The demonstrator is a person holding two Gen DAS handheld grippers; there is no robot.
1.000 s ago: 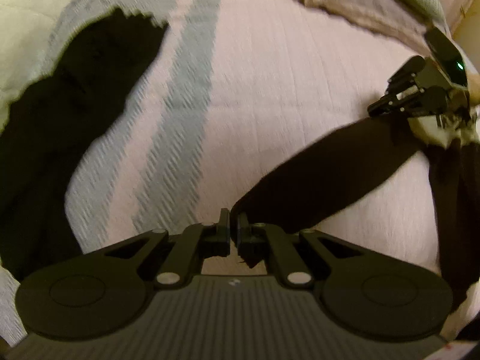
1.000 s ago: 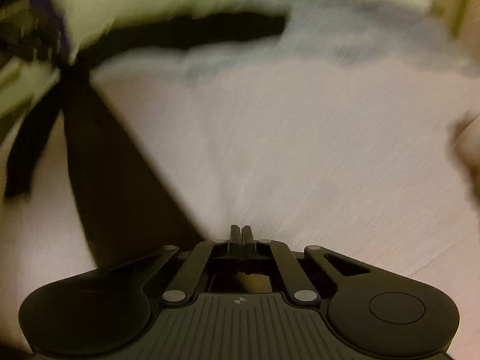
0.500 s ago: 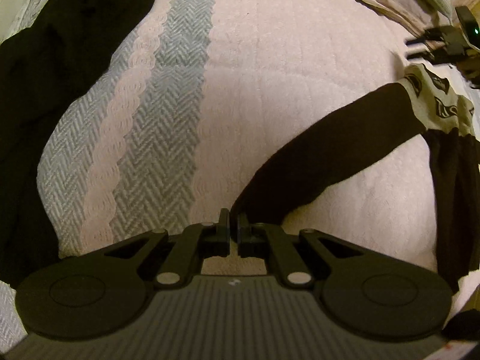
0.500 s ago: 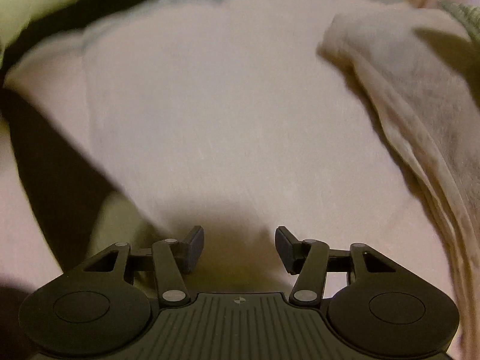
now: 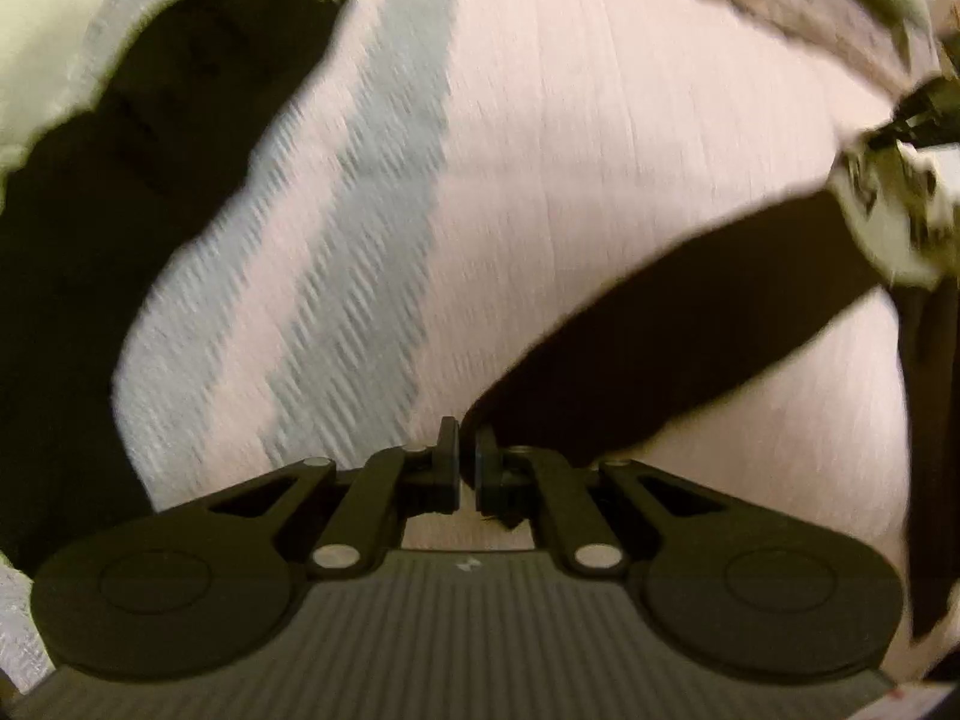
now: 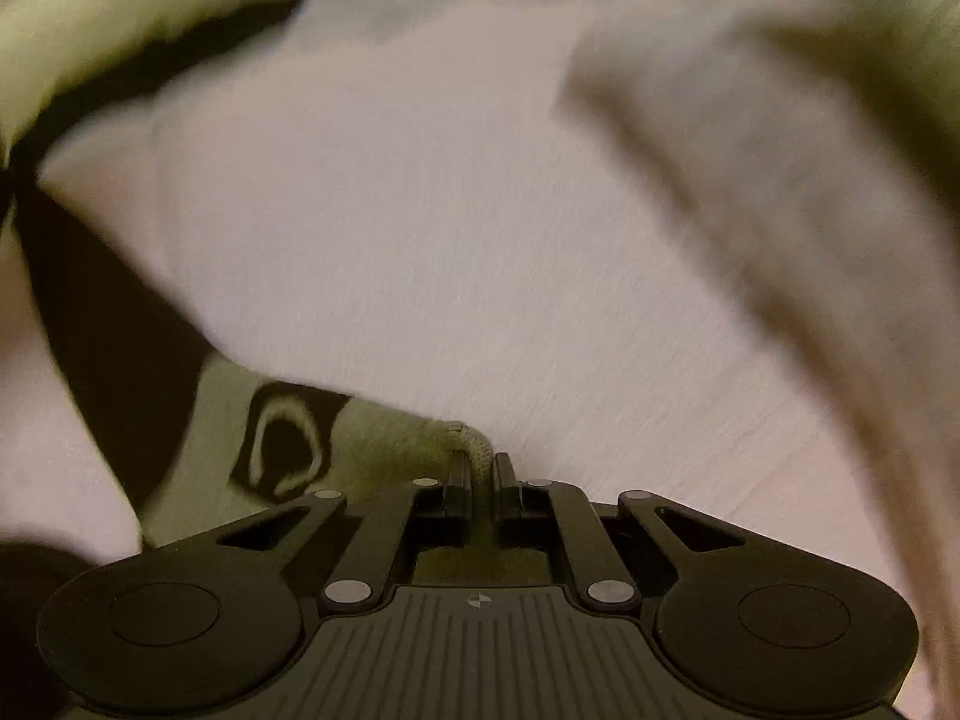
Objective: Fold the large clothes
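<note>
A black garment point(image 5: 690, 324) with a cream patterned band point(image 5: 888, 222) stretches in a strip across the pink bedspread point(image 5: 600, 150). My left gripper point(image 5: 467, 456) is shut on the strip's near black end. In the right wrist view my right gripper point(image 6: 477, 474) has its jaws closing, and the pads press on the rolled edge of the cream band point(image 6: 390, 438). The black cloth point(image 6: 108, 330) runs off to the left. From the left wrist view my right gripper point(image 5: 918, 114) shows blurred at the far right, on the band.
The bedspread has a grey-blue herringbone stripe point(image 5: 360, 210). Another black cloth point(image 5: 120, 210) lies heaped at the left. A beige cloth point(image 6: 750, 180) is bunched along the right, and a pale green cover point(image 6: 90, 30) lies at the far side.
My right gripper was open above the cream band half a second ago; it is now clamped on the band's edge. My left gripper has stayed shut on the black end.
</note>
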